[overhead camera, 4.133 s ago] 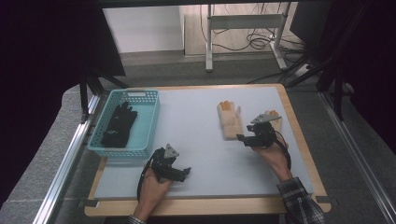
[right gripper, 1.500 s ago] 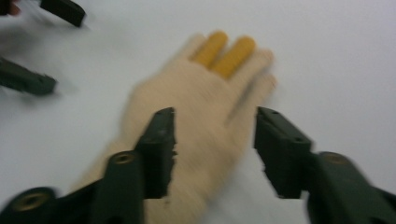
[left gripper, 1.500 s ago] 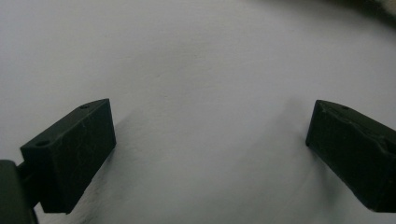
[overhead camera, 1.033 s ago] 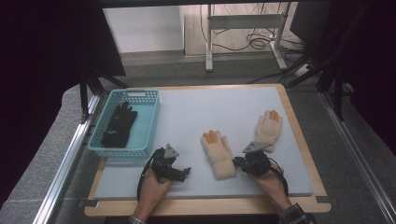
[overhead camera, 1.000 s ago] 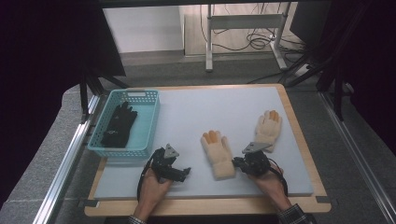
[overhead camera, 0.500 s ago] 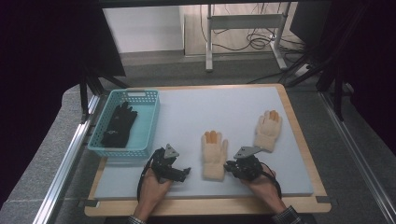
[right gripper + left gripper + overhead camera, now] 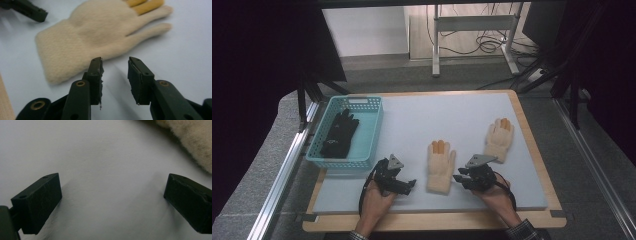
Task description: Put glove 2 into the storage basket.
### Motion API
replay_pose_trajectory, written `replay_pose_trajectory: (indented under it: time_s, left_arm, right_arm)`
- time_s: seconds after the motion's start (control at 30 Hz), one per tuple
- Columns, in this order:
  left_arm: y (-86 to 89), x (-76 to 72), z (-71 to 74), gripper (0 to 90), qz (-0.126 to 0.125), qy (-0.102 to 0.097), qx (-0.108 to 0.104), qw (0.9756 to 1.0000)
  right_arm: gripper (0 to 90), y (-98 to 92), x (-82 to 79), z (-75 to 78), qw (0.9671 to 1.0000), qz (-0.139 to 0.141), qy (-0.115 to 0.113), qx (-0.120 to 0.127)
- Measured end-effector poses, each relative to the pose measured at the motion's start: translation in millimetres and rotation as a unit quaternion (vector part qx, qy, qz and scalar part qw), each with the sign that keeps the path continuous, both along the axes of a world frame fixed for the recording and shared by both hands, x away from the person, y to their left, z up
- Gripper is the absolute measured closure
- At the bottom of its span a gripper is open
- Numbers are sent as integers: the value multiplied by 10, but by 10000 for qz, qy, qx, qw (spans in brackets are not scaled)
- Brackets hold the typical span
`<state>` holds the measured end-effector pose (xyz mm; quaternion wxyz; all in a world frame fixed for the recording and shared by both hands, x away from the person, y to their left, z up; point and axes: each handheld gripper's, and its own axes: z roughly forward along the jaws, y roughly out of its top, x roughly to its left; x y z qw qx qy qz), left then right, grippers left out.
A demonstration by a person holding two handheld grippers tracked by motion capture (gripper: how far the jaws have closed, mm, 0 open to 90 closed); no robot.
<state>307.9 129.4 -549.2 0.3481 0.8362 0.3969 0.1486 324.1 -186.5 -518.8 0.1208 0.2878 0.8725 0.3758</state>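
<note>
Two cream gloves with orange fingertips lie flat on the pale mat: one front and centre (image 7: 441,165), (image 7: 100,32), the other farther back on the right (image 7: 499,139). My right gripper (image 7: 458,178), (image 7: 115,66) sits just right of the near glove's cuff. Its jaws have just been opening and now stand apart with nothing between them. My left gripper (image 7: 409,185), (image 7: 112,200) rests on the mat left of that glove, jaws wide open and empty. The cream glove's edge (image 7: 190,140) shows at the top right of the left gripper view.
A teal basket (image 7: 346,102) at the mat's left holds a black glove (image 7: 339,133). A wooden board rim (image 7: 532,130) frames the mat. My left gripper's jaw tip (image 7: 30,11) shows beyond the glove's cuff in the right gripper view.
My right gripper has brought one cream glove from the back right to the front centre, straightened it, and opened its jaws off it. The left gripper has stayed put.
</note>
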Motion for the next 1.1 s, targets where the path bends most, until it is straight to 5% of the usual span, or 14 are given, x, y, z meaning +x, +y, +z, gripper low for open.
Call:
replay_pose_trajectory:
  time_s: [0.27,0.47,0.63,0.87,1.1]
  left_arm:
    - [3,1,2,19,-15,7,22,10000]
    - [3,2,2,18,-15,11,22,10000]
    - [4,2,2,18,-15,13,23,10000]
    - [4,3,2,18,-15,16,21,10000]
    - [4,3,2,18,-15,17,21,10000]
  right_arm:
    - [611,-292,167,117,9988,-476,-41,116]
    - [669,-653,358,227,9942,-1044,-154,189]
    - [740,-996,517,333,9870,-1574,-266,161]
    - [779,-1393,771,379,9712,-2355,-336,141]
    - [658,-1544,973,270,9611,-2739,-229,266]
